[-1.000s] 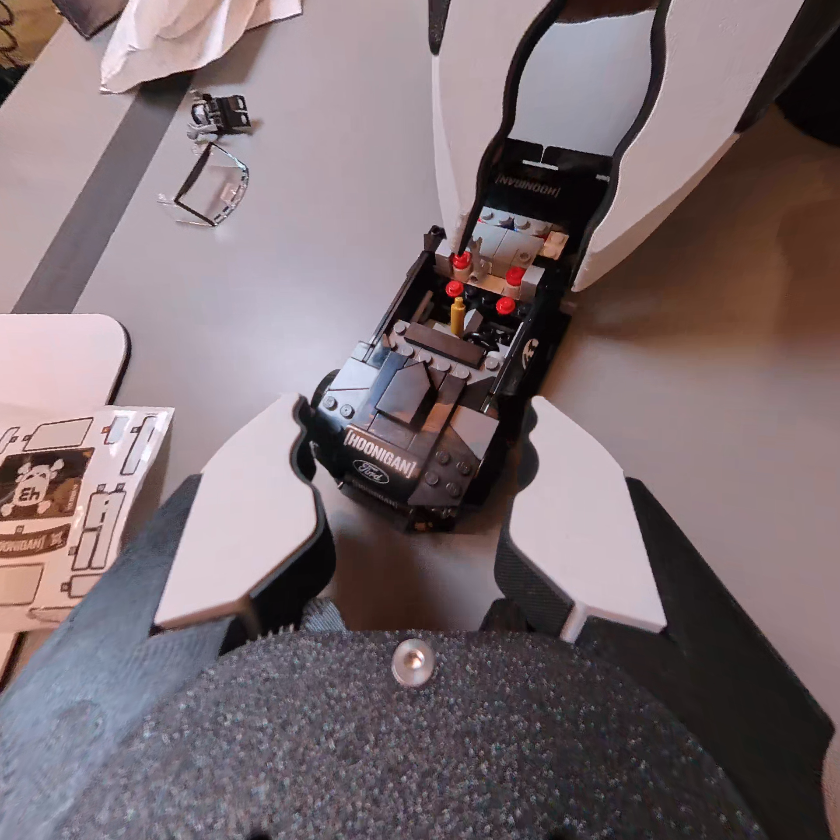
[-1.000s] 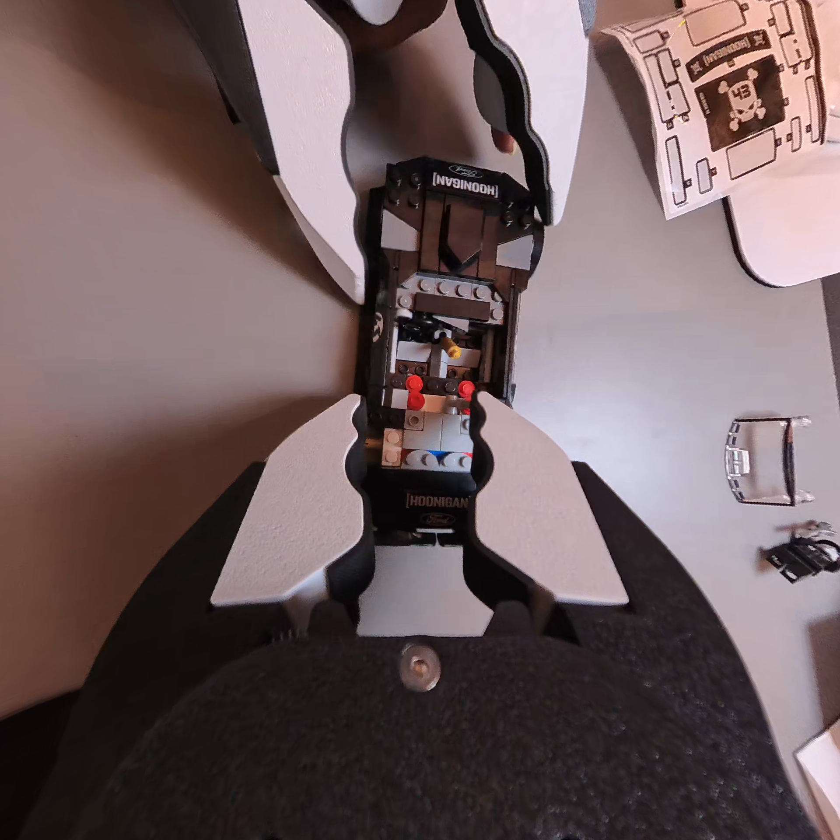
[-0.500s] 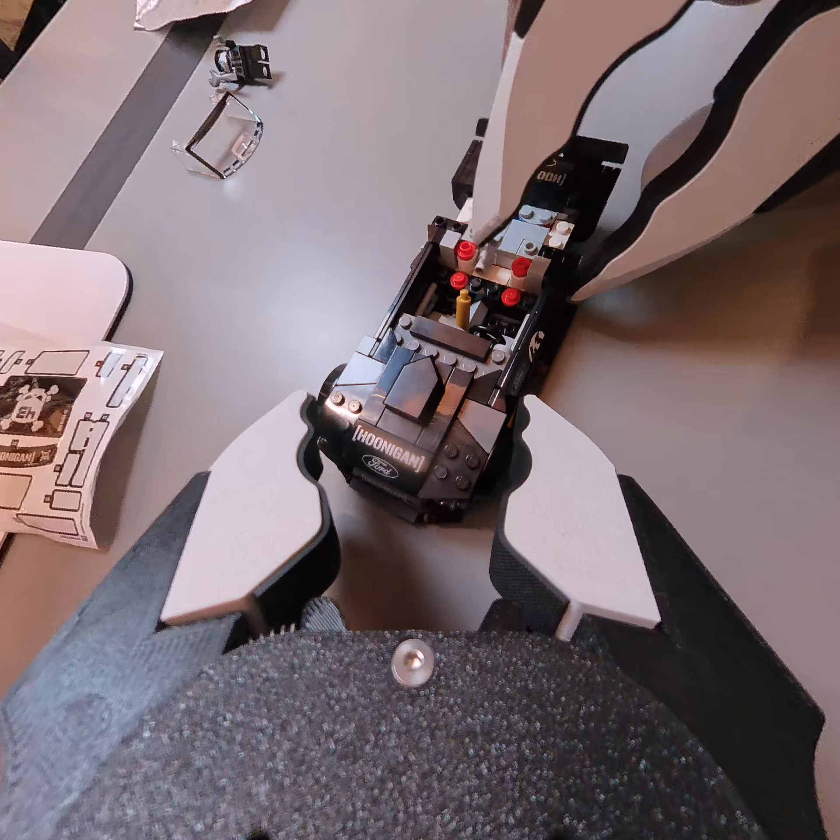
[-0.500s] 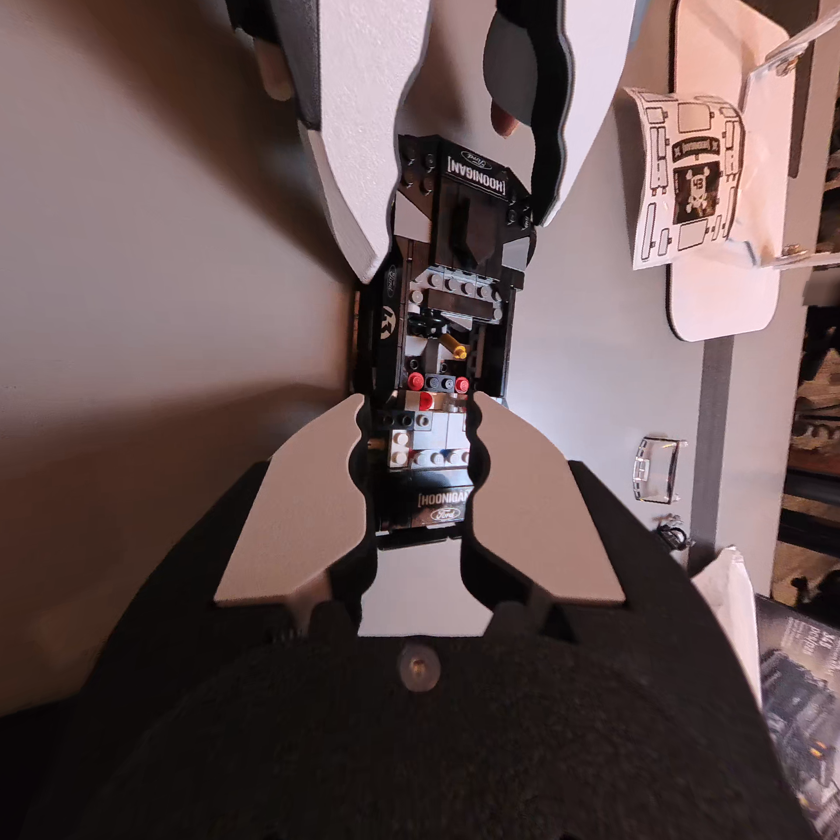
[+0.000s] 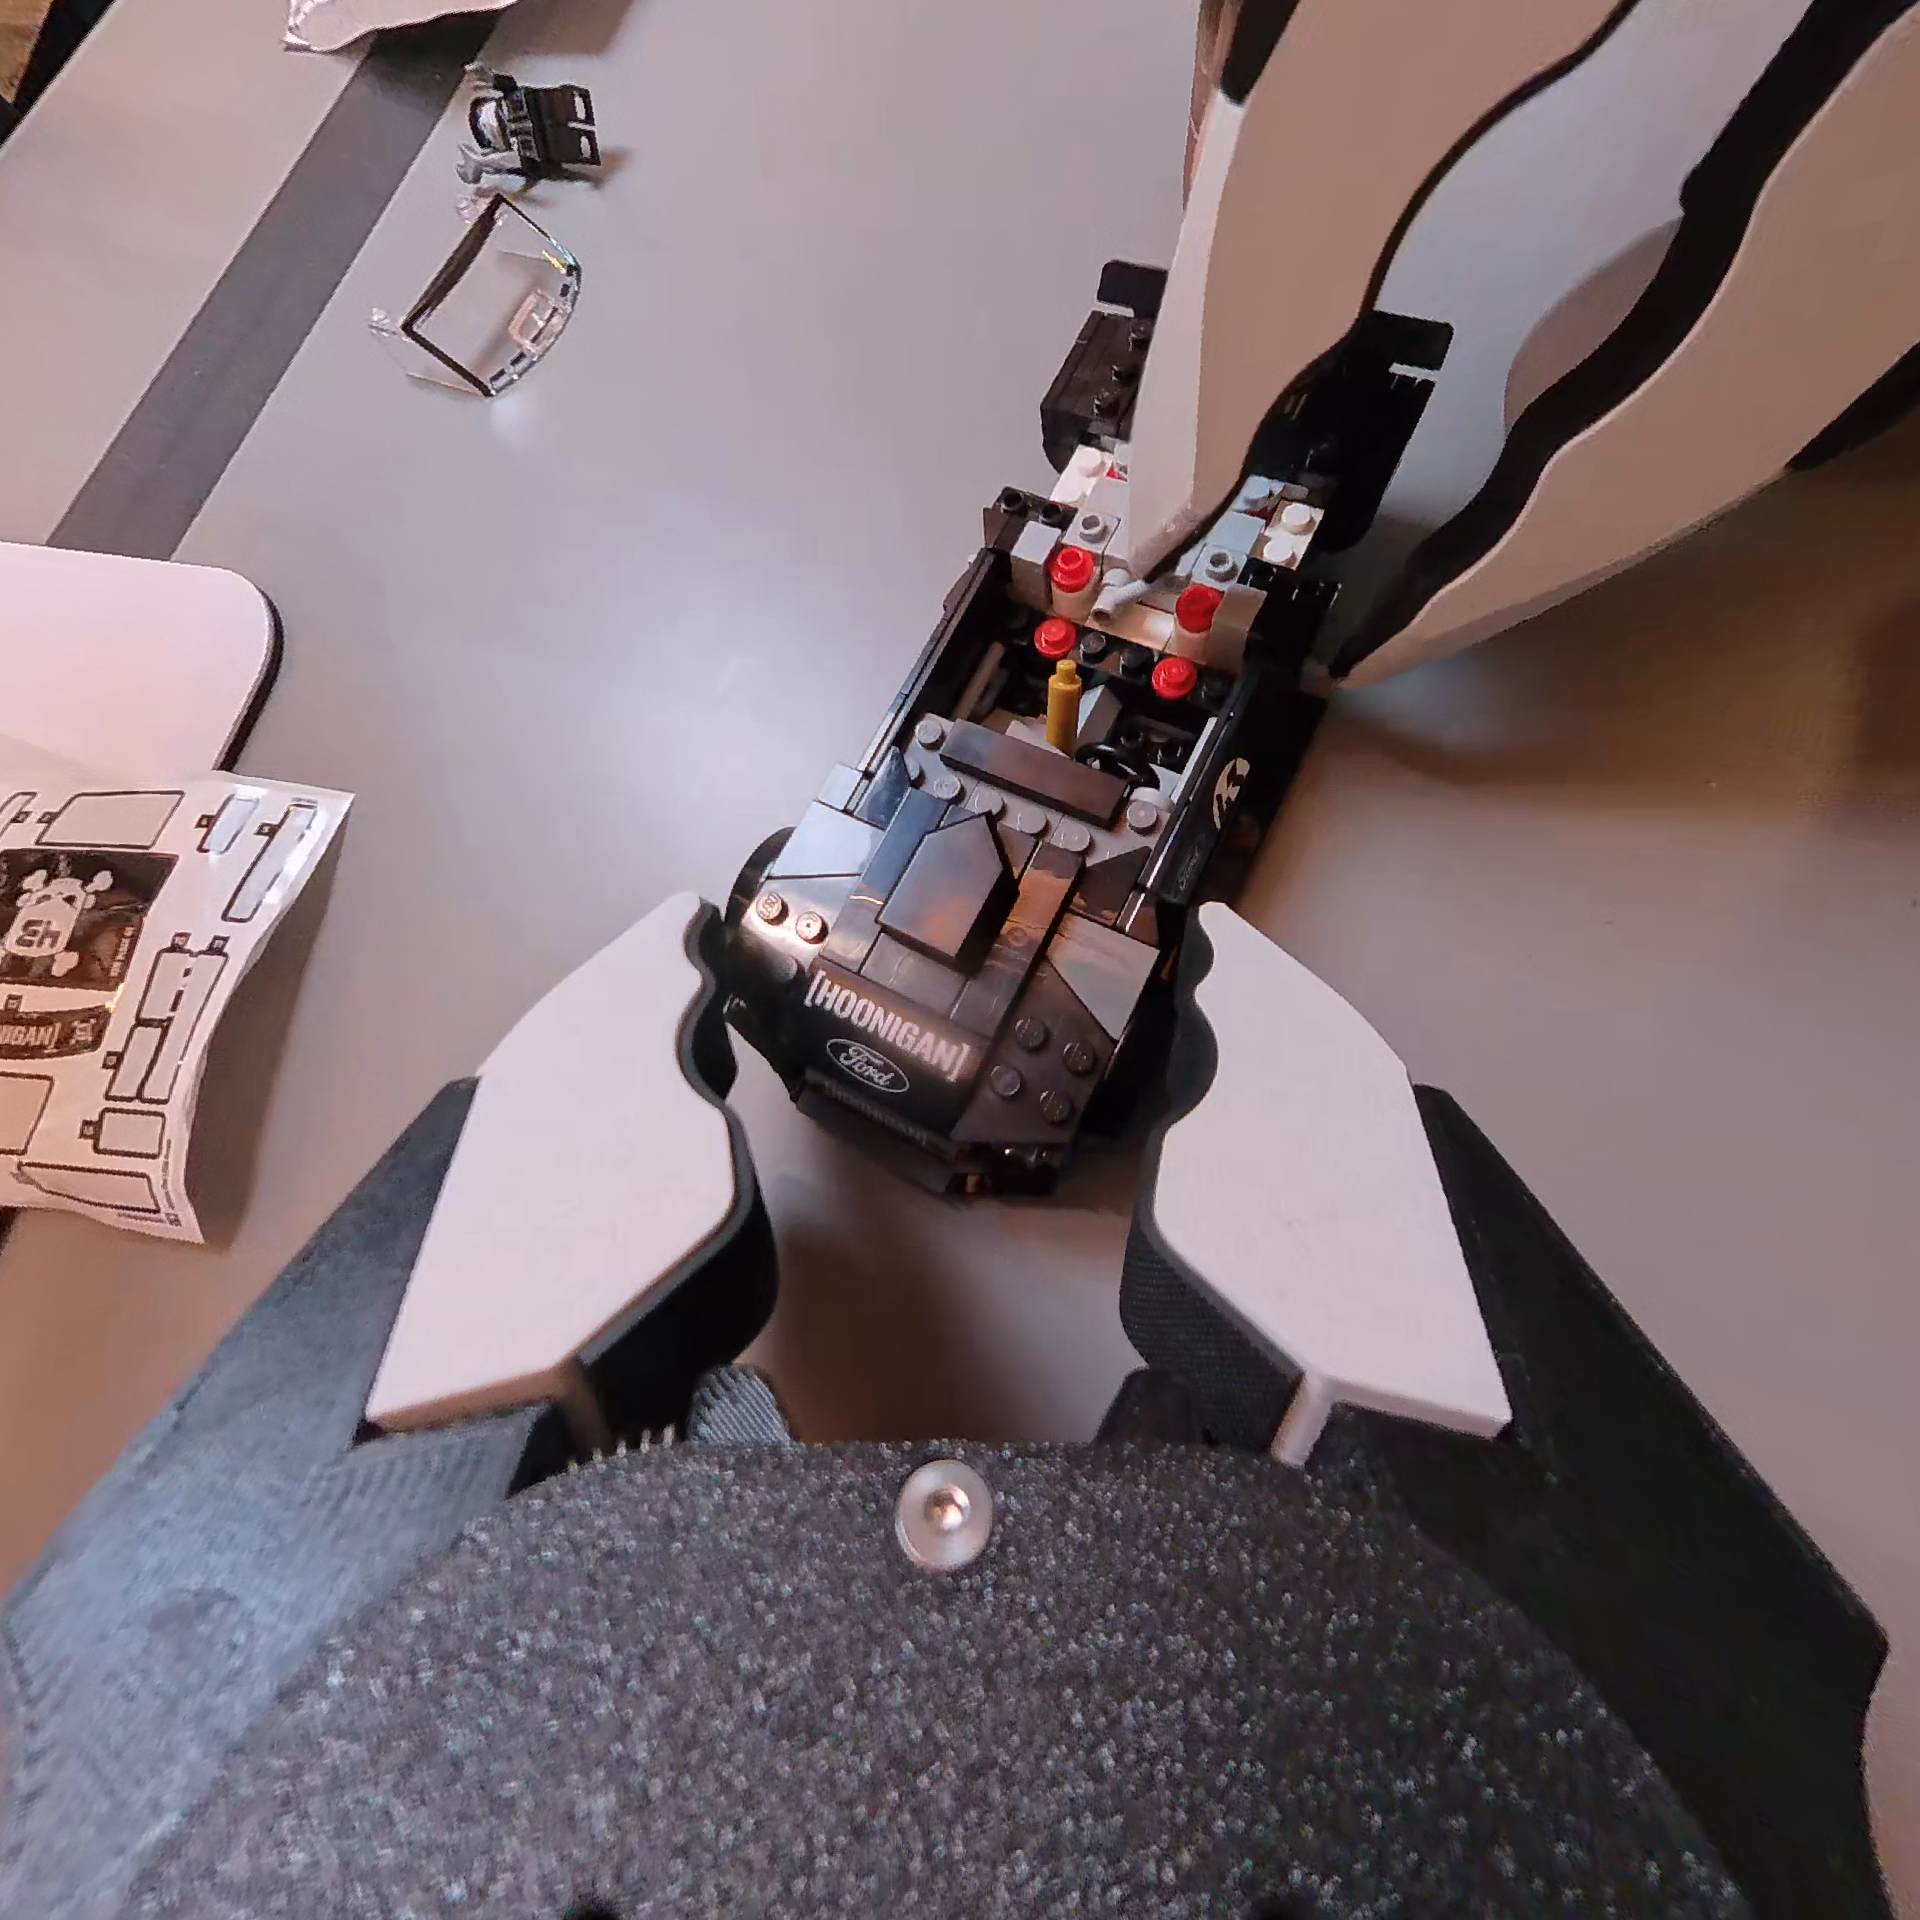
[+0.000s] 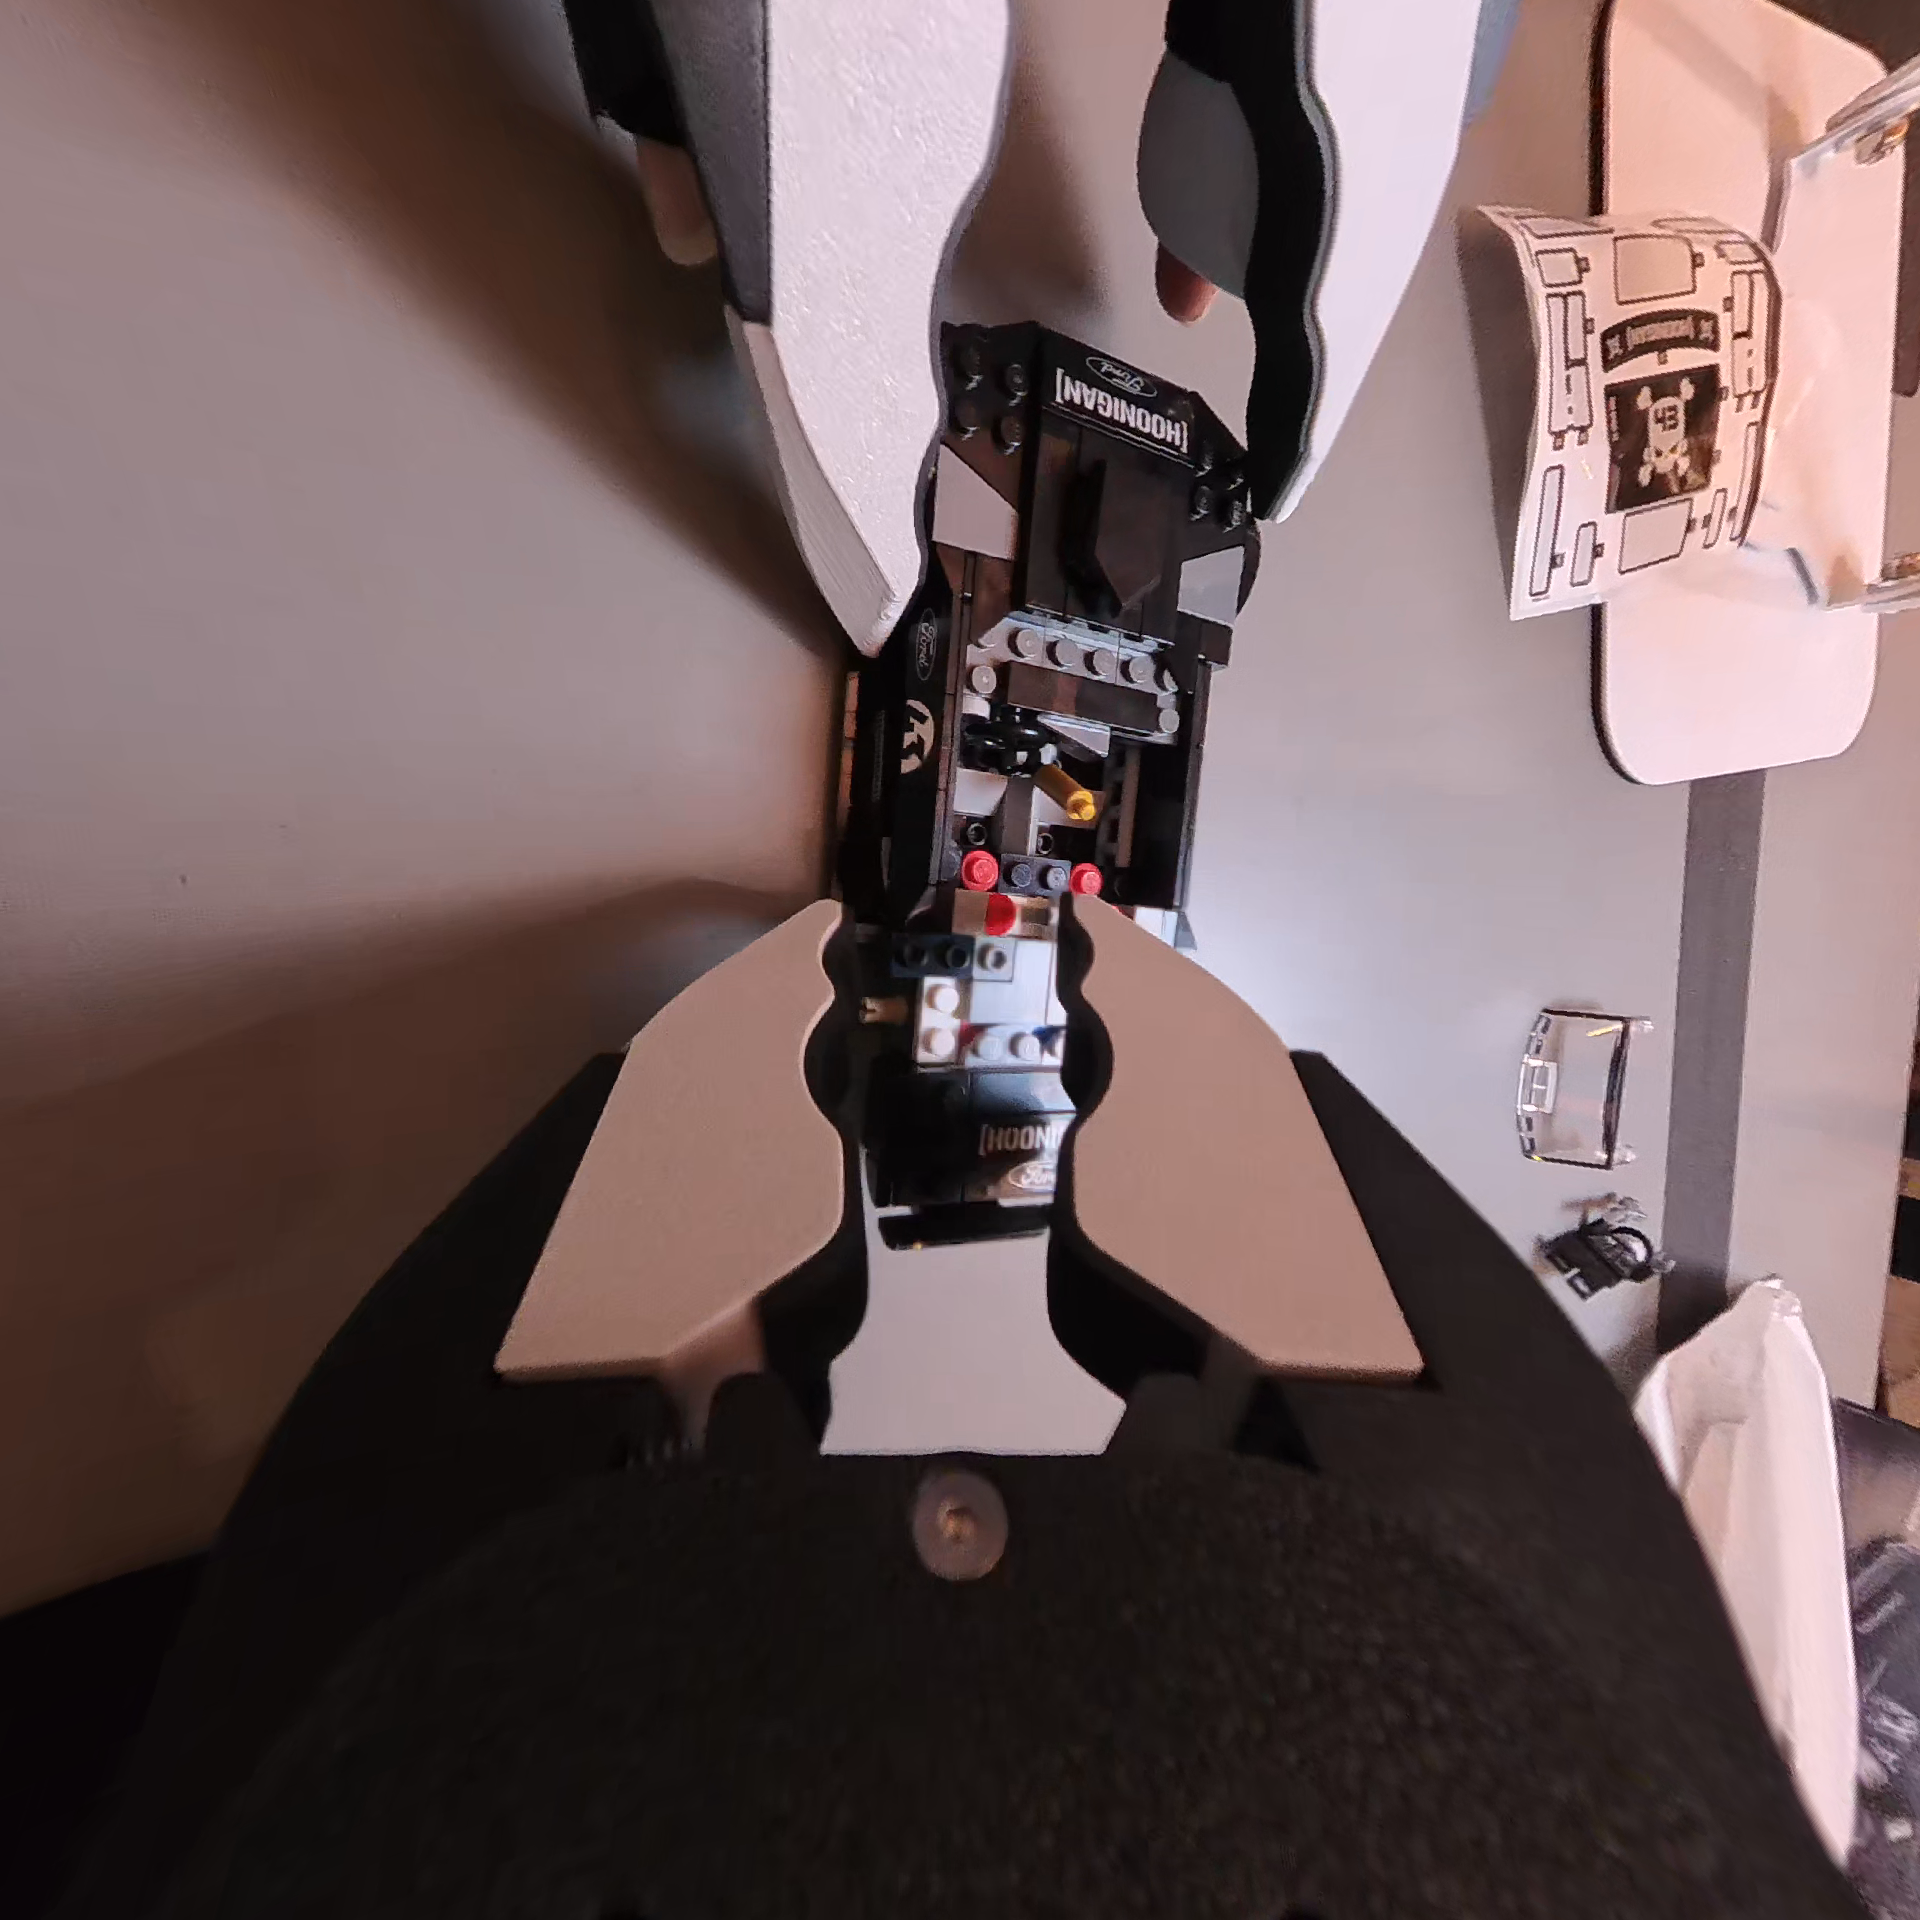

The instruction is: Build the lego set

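A black lego car [image 5: 935, 894] with an open cockpit, red studs and a yellow lever stands on the grey table. My left gripper [image 5: 956, 935] is closed on its front end, one finger at each side of the hood; it also shows in the right wrist view [image 6: 1081, 566]. My right gripper [image 6: 956, 925] is partly open over the car's [image 6: 1091, 499] rear. In the left wrist view the right gripper [image 5: 1247, 618] has one fingertip [image 5: 1164, 520] resting on a small grey piece between the red studs. Its other finger is at the car's side.
A clear windscreen piece [image 5: 488, 312] and a small black part [image 5: 530, 120] lie on the table at the far left, also in the right wrist view [image 6: 1574, 1086]. A sticker sheet [image 5: 125, 987] lies over a white board [image 5: 125, 655]. A white bag [image 6: 1745, 1507] is at the right.
My right gripper has tilted and shifted sideways across the car's rear, from flanking the rear block to one fingertip over its middle. The left gripper has stayed on the car's front.
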### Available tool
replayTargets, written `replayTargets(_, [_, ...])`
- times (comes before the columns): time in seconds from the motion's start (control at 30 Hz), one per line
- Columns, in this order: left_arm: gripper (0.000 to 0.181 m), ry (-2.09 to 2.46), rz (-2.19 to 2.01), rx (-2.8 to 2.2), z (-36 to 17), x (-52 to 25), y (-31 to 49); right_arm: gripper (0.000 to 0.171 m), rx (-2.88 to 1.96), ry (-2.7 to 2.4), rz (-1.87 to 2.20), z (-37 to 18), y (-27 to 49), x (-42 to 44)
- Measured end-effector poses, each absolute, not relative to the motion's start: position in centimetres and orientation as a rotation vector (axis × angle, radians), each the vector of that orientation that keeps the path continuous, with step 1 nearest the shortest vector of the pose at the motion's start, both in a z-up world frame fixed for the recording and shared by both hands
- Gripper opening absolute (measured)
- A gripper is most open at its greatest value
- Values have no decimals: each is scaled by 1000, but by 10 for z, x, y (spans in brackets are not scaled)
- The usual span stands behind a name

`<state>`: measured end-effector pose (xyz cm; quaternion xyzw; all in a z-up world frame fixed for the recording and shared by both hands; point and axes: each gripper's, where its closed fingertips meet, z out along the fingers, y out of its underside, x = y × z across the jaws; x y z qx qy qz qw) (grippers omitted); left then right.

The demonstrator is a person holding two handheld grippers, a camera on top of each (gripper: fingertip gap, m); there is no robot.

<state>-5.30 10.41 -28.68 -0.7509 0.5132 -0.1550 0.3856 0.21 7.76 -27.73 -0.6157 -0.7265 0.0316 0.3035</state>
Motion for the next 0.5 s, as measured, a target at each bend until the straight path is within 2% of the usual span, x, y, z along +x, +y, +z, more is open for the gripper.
replayTargets(0.07, [82, 1308, -397, -1910, -287, -53, 104, 42, -1657, -1908, 107, -276, 79, 3])
replayTargets(0.23, [83, 1310, -398, -1905, -287, -53, 104, 42, -1696, -1851, 221, -266, 78, 1])
replayTargets(0.5, [83, 1309, -398, -1904, -287, -53, 104, 25, -1772, -1684, 375, -258, 89, 2])
